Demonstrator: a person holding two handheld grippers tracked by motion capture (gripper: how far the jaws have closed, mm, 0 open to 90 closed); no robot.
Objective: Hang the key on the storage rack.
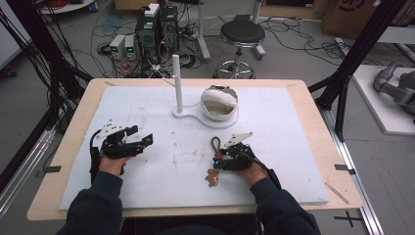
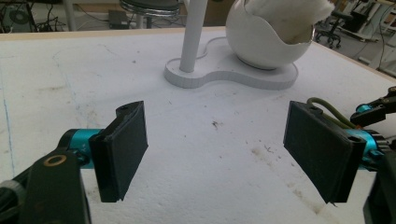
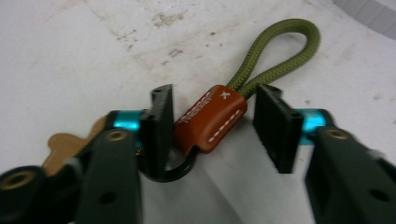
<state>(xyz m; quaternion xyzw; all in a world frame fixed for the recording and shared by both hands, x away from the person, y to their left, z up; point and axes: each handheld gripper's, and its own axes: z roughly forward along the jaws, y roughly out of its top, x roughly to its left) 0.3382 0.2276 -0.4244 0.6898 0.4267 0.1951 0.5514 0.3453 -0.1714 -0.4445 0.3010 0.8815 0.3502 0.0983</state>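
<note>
A keychain lies on the white board: an olive rope loop [image 3: 285, 46], a brown leather tab [image 3: 210, 119], a black ring [image 3: 173, 175] and a brass-coloured tag [image 3: 65, 144]. In the high view the loop [image 1: 215, 143] and tag [image 1: 212, 178] sit right of centre. My right gripper [image 3: 212, 116] straddles the leather tab, open. One jaw touches the tab and the other stands a little apart. It shows in the high view as the right gripper [image 1: 219, 159]. My left gripper [image 1: 141, 135] hovers at the left, open, with nothing between its jaws [image 2: 215, 154].
A white stand with an upright post [image 1: 177, 83] and an egg-shaped bowl [image 1: 220, 103] holding white fluff sits at the back centre. The white foam board [image 1: 147, 186] covers the wooden table [image 1: 73, 147]. A stool [image 1: 241, 34] and computer boxes [image 1: 156, 29] stand on the floor beyond.
</note>
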